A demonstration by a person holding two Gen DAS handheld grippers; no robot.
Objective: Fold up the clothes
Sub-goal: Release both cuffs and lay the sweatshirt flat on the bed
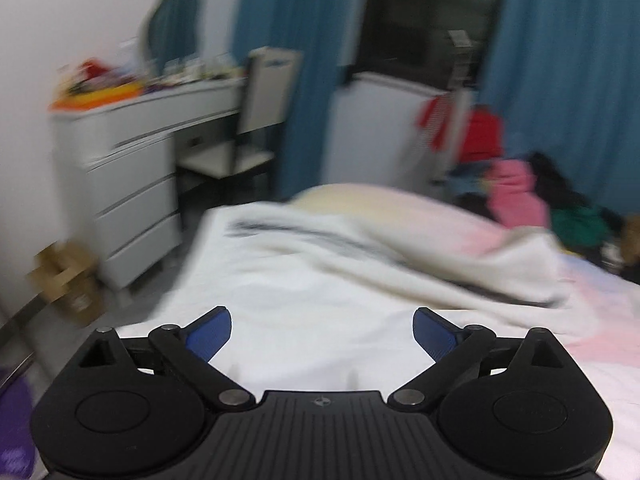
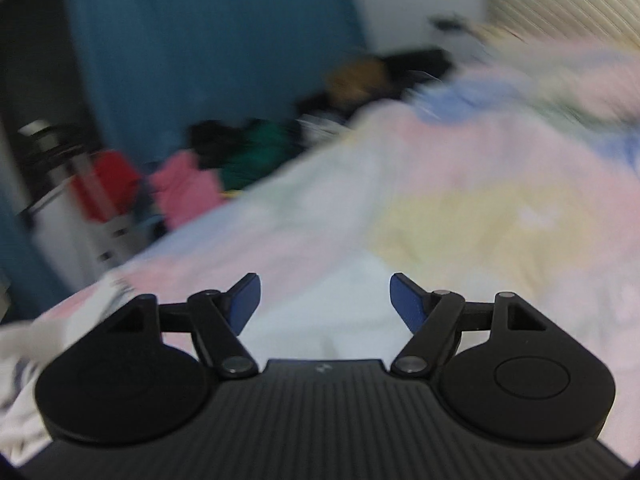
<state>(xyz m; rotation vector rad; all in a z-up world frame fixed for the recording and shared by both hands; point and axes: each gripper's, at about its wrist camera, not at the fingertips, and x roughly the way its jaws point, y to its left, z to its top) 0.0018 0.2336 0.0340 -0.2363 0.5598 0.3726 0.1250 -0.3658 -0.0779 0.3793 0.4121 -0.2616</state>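
A white garment point(image 1: 340, 256) with dark stripes lies spread and rumpled on the bed, ahead of my left gripper point(image 1: 322, 334). The left gripper is open and empty, held above the garment's near part. My right gripper point(image 2: 325, 304) is open and empty above the pastel bedsheet point(image 2: 460, 200). A white edge of cloth with dark marks point(image 2: 24, 360) shows at the lower left of the right wrist view. Both views are blurred.
A pile of clothes, pink point(image 1: 516, 192), green and dark, sits at the bed's far side, also in the right wrist view point(image 2: 188, 188). A white dresser point(image 1: 128, 168) and chair point(image 1: 256, 120) stand left. Blue curtains point(image 1: 296, 60) hang behind. A cardboard box point(image 1: 64, 280) is on the floor.
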